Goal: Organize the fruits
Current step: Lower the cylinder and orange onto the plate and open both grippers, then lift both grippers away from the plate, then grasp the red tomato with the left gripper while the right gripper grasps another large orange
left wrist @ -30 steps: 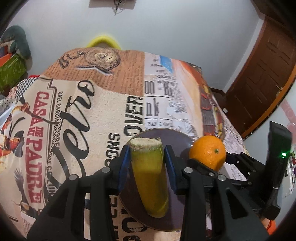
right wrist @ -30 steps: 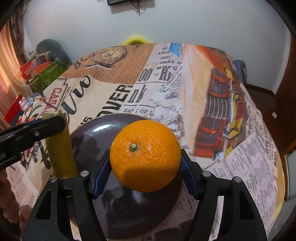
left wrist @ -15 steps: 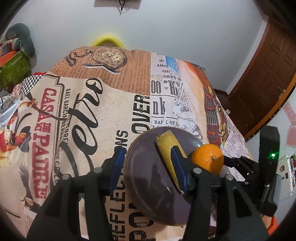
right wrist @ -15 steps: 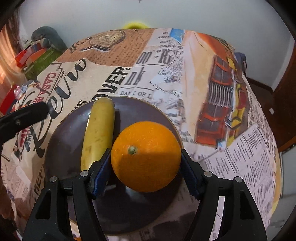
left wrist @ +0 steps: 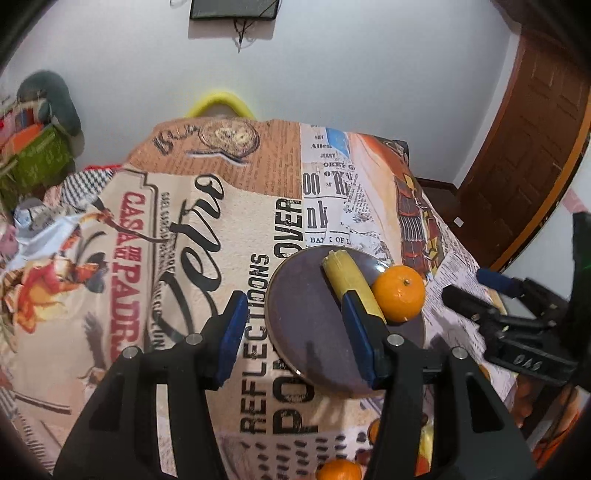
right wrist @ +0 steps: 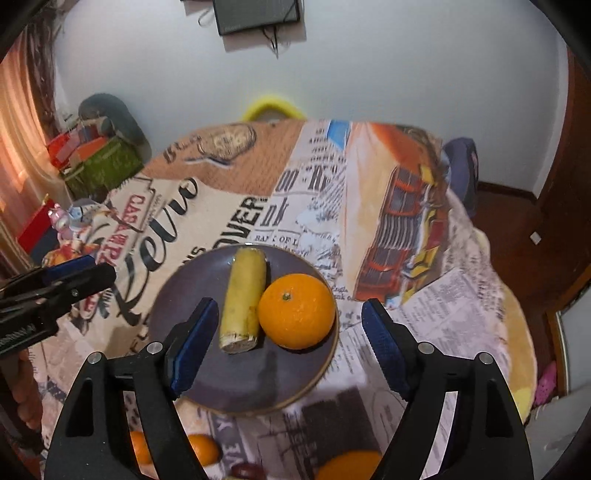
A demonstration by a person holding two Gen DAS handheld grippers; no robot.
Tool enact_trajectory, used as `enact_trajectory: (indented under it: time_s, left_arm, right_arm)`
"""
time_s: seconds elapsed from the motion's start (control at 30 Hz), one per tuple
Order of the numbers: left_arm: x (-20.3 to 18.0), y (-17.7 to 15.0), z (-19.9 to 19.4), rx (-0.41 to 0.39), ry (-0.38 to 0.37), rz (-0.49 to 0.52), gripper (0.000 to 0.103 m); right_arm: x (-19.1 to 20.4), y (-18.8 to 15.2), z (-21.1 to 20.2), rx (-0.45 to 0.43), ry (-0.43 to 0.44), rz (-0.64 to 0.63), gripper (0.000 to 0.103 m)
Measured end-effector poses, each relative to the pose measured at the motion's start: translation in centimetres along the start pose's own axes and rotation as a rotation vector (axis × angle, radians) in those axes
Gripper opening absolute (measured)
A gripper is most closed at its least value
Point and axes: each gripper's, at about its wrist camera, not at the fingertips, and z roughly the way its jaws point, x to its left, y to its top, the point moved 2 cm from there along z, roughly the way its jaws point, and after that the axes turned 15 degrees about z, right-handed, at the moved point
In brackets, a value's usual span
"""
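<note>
White walls [right wrist: 406, 66] and a brown door [left wrist: 528, 155] close in a counter [left wrist: 207, 236] draped in a cloth printed with newspaper text, an old poster and a red truck. On it sits a dark plate [right wrist: 177, 295], and on the plate lie a yellow banana piece [right wrist: 243, 295] and an orange [right wrist: 296, 311], touching side by side, the orange on the plate's right part near the rim. In the left wrist view the same plate [left wrist: 303, 302] carries the banana piece [left wrist: 347, 275] and the orange [left wrist: 398, 293] at its far right edge.

Both tools are released. The left hand-held gripper [left wrist: 295, 338] hangs with its blue pads spread wide over the plate's left half, gripping nothing; its right finger partly hides the near end of the banana piece. The right hand-held gripper [right wrist: 288, 347] is likewise spread, its pads well clear of both fruits, with the orange and the cut end of the banana piece showing between them. Each tool shows at the edge of the other's view.

More oranges [right wrist: 201, 448] lie on the cloth near the lower edge, partly hidden behind the gripper frames. A dark screen [right wrist: 256, 14] hangs on the wall.
</note>
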Motion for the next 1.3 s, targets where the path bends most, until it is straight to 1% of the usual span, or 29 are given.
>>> enact_trajectory:
  time_s: [0.1,0.33,0.4,0.57,0.67,0.8,0.9,1.03,1.13,1.2,1.3]
  left_arm:
    - [-0.6,-0.5,-1.8,-0.014,0.005,0.012,0.055]
    - [-2.1,-1.7,-5.3,-0.033,0.014,0.044,0.057]
    - [-2.6,-2.1,-6.1,-0.036,0.017,0.049,0.060]
    - [-4.2,-3.6,-7.9,-0.026,0.020,0.079,0.062]
    - [-5.3,-4.7,-8.3,-0.012,0.010,0.088,0.065]
    - [-6.7,-6.0,-8.1,0.022,-0.006,0.101,0.065]
    - [-7.8,-7.3,-7.3,0.063,-0.025,0.107,0.065]
    - [-9.7,-9.0,-5.4,0.135,-0.074,0.123,0.065]
    - [-11.1,-10.0,-4.2,0.172,-0.099,0.132,0.065]
    - [-11.9,-10.5,-3.6,0.191,-0.114,0.138,0.065]
    - [-12.7,-11.1,-3.0,0.201,-0.111,0.152,0.064]
  right_arm:
    - [0.0,-0.7,-1.9,-0.027,0.001,-0.002,0.077]
    - [-0.6,-2.5,-5.7,-0.068,0.003,0.005,0.078]
    - [-0.9,-3.2,-6.7,-0.074,0.000,0.004,0.078]
    - [-1.8,-4.9,-8.9,-0.086,-0.014,0.003,0.078]
    - [-2.4,-5.9,-9.7,-0.083,-0.020,0.007,0.082]
    - [-3.2,-7.3,-10.1,-0.074,-0.045,-0.004,0.082]
    - [-4.2,-8.3,-10.0,-0.057,-0.052,0.003,0.082]
    - [-5.3,-9.4,-9.4,-0.034,-0.069,0.014,0.082]
    - [-6.1,-10.4,-8.8,-0.009,-0.079,0.024,0.082]
    - [-6.6,-11.0,-8.4,0.012,-0.077,0.038,0.082]
    - [-7.2,-11.9,-7.7,0.039,-0.072,0.059,0.082]
